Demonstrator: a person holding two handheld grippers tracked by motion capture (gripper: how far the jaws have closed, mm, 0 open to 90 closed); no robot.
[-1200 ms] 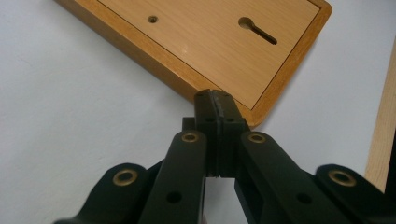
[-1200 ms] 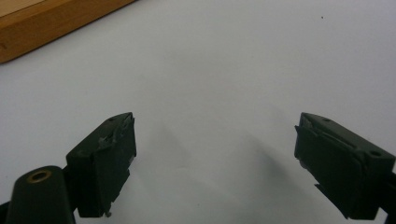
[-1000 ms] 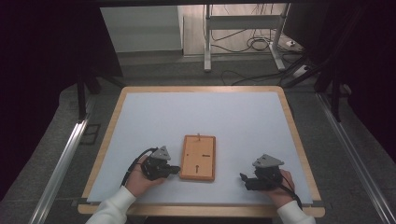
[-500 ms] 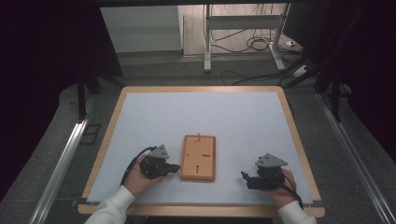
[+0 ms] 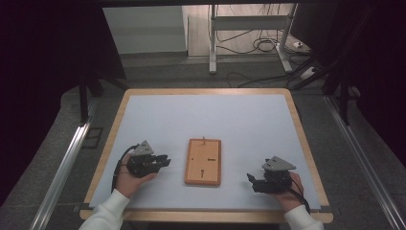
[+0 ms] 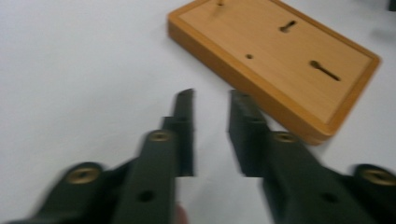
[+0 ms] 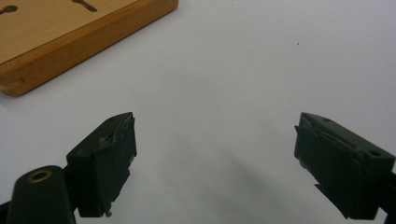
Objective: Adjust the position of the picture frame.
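Note:
A flat wooden board (image 5: 203,162) lies on the white table top near the front, with a small peg (image 5: 204,139) standing at its far edge and two keyhole slots in its face. My left gripper (image 5: 165,161) rests on the table just left of the board, pointing at it. In the left gripper view, its jaws (image 6: 211,100) stand a narrow gap apart with nothing between them, and the board (image 6: 280,51) lies close ahead. My right gripper (image 5: 250,179) sits right of the board, and its jaws (image 7: 215,121) are wide open over bare table, with the board's corner (image 7: 60,32) at the upper left.
The table (image 5: 268,115) has a wooden rim (image 5: 206,91) all round. Beyond the far edge are a metal stand (image 5: 249,28) and loose cables (image 5: 263,45) on the floor. A rail (image 5: 62,167) runs along the left side.
My left gripper has shifted slightly to the left, a little farther from the board. The right gripper and the board have stayed put.

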